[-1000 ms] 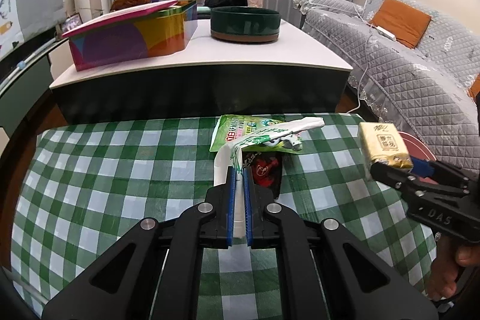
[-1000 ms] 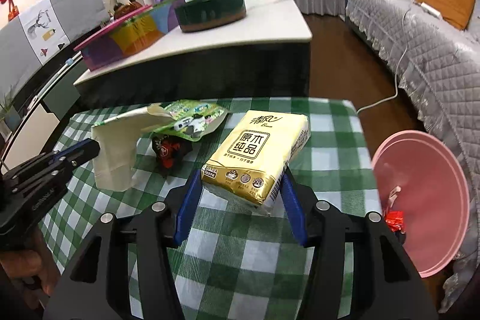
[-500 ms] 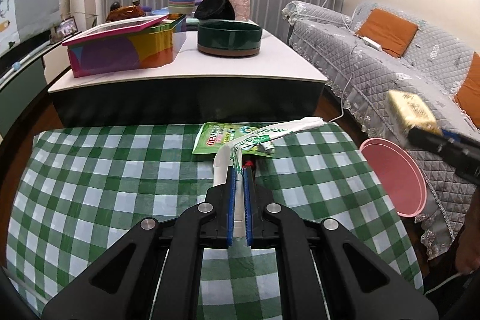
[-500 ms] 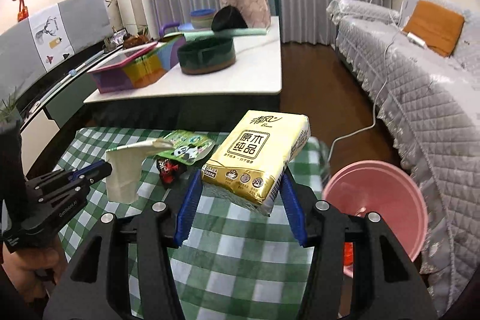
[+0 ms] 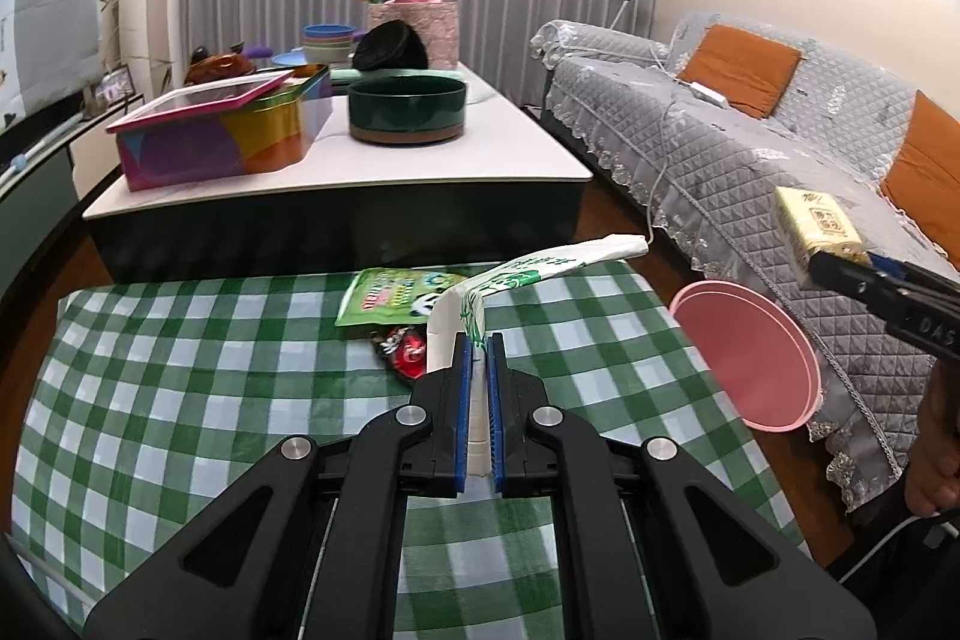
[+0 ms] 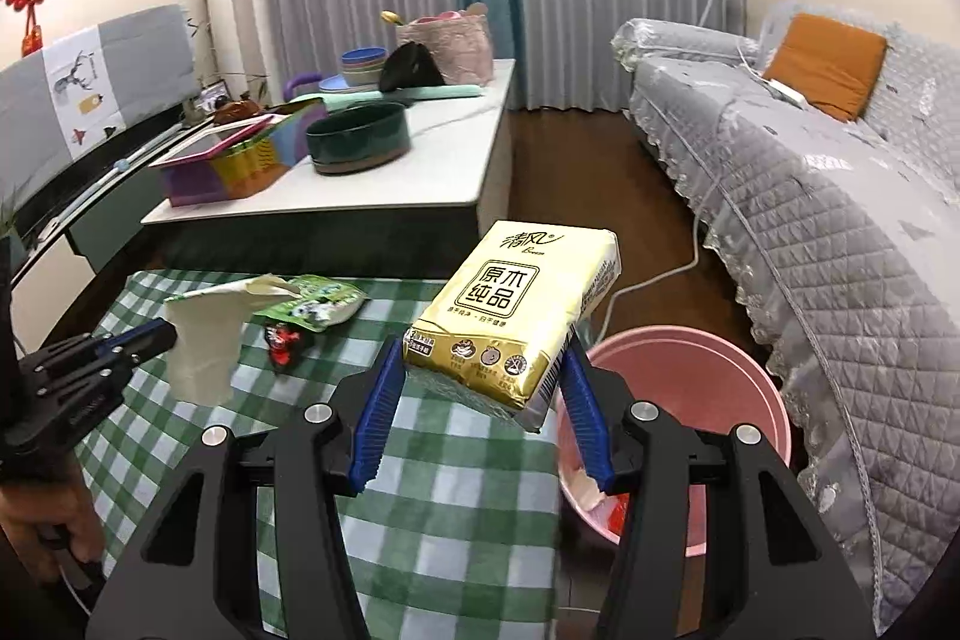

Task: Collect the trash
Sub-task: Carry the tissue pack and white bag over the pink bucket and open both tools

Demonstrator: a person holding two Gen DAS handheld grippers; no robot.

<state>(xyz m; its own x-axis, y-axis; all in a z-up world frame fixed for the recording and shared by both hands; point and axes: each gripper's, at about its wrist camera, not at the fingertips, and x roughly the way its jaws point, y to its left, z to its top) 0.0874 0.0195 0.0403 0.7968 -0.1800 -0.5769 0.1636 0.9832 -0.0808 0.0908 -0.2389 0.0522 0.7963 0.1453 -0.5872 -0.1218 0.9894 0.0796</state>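
Right wrist view, right gripper (image 6: 480, 400) fingers clamping yellow tissue pack (image 6: 516, 316), left gripper (image 5: 478, 382) fingers pinching flattened paper cup (image 5: 474, 304)

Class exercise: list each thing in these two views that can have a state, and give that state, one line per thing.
Left gripper: shut on the paper cup.
Paper cup: flattened, lifted off the table.
Right gripper: shut on the tissue pack.
Tissue pack: sealed, tilted, in the air.
Pink bin: open, some trash inside.
Green snack bag: lying flat on the table.
Colourful tin: lid ajar.
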